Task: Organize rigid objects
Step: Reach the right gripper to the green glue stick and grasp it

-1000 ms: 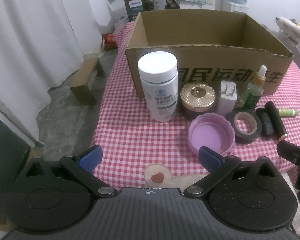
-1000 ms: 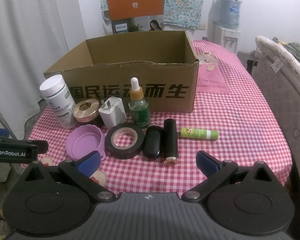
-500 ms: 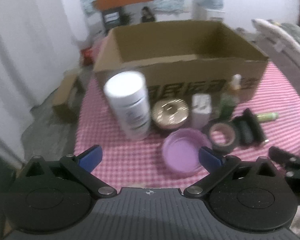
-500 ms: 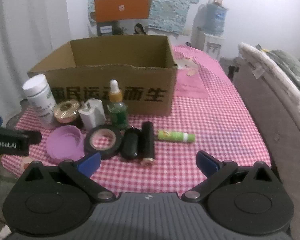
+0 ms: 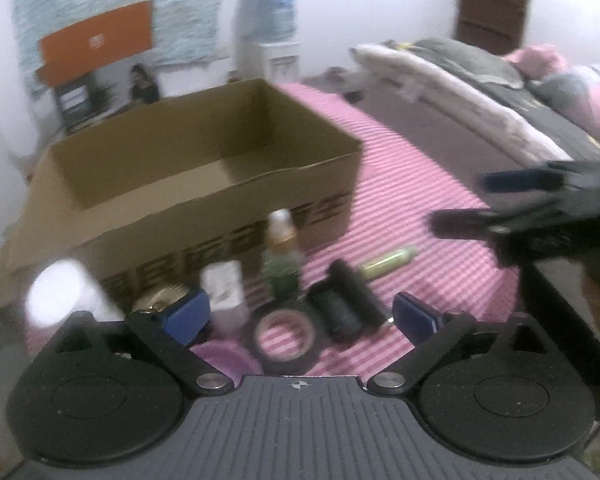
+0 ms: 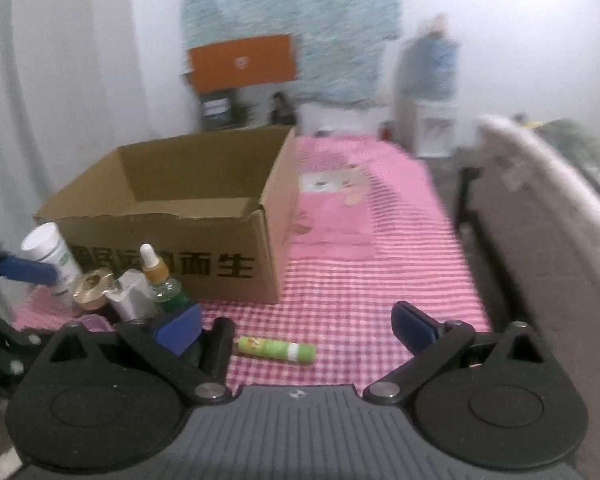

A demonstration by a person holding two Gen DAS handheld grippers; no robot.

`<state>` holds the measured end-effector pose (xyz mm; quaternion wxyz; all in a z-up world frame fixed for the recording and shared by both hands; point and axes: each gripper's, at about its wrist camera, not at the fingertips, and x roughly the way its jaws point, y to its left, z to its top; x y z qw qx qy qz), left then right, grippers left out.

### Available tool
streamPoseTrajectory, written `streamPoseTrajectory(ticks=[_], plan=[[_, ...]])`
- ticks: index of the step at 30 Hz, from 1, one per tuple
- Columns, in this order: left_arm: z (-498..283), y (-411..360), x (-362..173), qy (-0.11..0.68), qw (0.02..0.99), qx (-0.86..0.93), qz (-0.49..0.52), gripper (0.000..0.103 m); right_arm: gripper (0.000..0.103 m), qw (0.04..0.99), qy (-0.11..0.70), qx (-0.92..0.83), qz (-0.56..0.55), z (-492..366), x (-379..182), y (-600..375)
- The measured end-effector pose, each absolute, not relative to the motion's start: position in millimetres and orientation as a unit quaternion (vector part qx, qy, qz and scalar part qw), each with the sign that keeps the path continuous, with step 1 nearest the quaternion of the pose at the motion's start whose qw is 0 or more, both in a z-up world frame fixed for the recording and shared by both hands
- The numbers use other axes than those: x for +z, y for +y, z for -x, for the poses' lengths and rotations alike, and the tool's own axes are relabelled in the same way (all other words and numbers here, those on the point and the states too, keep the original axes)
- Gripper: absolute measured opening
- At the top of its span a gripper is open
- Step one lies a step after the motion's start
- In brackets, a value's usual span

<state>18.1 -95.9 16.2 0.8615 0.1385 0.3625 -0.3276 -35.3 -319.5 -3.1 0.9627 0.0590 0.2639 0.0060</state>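
Evidently nothing was packed yet: the brown cardboard box (image 6: 188,196) stood empty. The small green tube (image 6: 276,350) and the other items lay outside, while both the left gripper (image 5: 300,316) and right gripper (image 6: 296,324) gaped, holding nothing.

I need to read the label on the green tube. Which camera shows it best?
The right wrist view: the green tube lies unobstructed and fairly sharp on the tablecloth, between the open tongs. In the left wrist view it is a small motion-blurred streak.

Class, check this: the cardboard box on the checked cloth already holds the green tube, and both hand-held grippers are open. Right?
Not quite. The right wrist view shows the green tube lying on the cloth in front of the cardboard box, not inside it. The rest stands.
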Motion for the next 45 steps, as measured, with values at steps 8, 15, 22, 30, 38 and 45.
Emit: streamPoseTrajectory(ticks=[8, 15, 22, 30, 38, 45], plan=[[-16, -135, 3, 0.375, 0.835, -0.367, -0.163, 0.080, 0.061, 0.932, 0.340, 0.120, -0.031, -24, -24, -333], [-26, -158, -10, 0.407, 0.811, -0.394, -0.143, 0.067, 0.031, 0.904, 0.394, 0.149, -0.077, -63, -45, -343], [-36, -174, -24, 0.449, 0.772, -0.431, -0.129, 0.058, 0.025, 0.876, 0.432, 0.122, -0.176, -53, -59, -371], [-47, -192, -43, 0.486, 0.742, -0.440, -0.137, 0.033, 0.025, 0.866, 0.442, 0.125, -0.197, -33, -62, -373], [-59, -204, -47, 0.498, 0.743, -0.428, -0.134, 0.033, 0.024, 0.852, 0.456, 0.142, -0.214, -27, -65, -374], [-58, -212, -45, 0.501, 0.739, -0.426, -0.146, 0.039, 0.024, 0.844, 0.467, 0.163, -0.209, -37, -64, -371]])
